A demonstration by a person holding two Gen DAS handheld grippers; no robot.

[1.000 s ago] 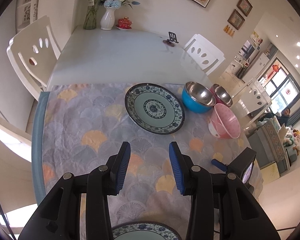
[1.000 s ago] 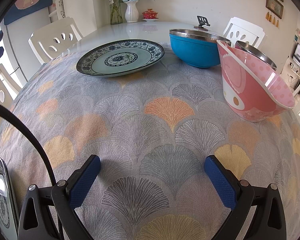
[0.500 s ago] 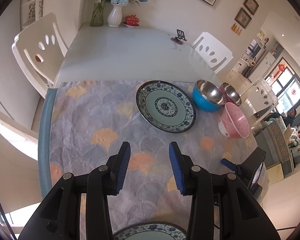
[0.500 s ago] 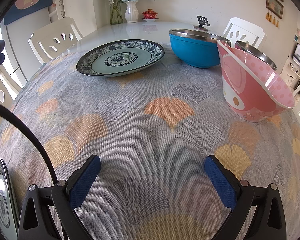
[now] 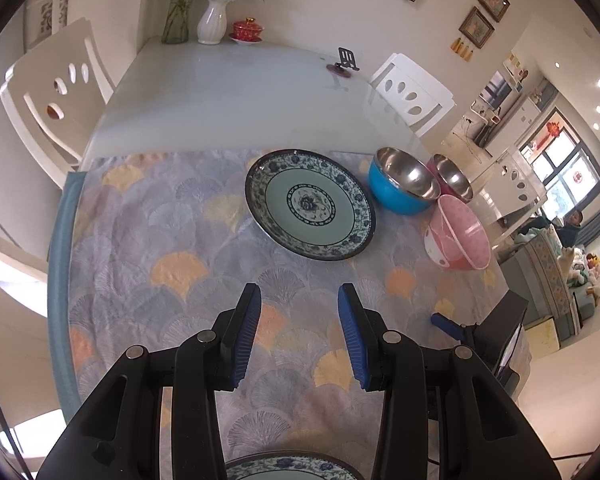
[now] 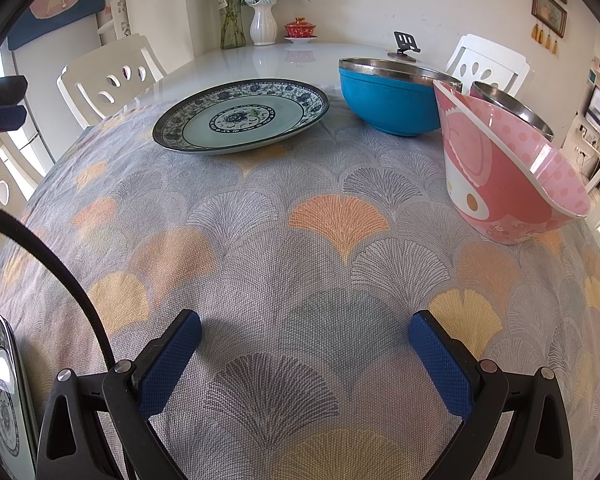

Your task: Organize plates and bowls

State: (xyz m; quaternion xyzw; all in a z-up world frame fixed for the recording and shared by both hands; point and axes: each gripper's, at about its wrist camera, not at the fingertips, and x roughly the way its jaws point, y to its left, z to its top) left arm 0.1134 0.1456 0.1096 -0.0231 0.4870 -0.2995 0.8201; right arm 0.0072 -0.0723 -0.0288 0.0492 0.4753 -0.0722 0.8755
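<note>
currently left gripper (image 5: pixel 298 330) jaws apart, empty, above cloth; patterned plate (image 5: pixel 310 204) straight ahead, beyond fingertips. right gripper (image 6: pixel 304 354) wide apart, empty; pink bowl (image 6: pixel 508 172) ahead-right, nearer it.

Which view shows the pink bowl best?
The right wrist view: the pink bowl is close and large, tilted on the cloth, its face print and dotted inside clear. The left wrist view shows it small from above, beside the blue bowl, with little detail.
</note>
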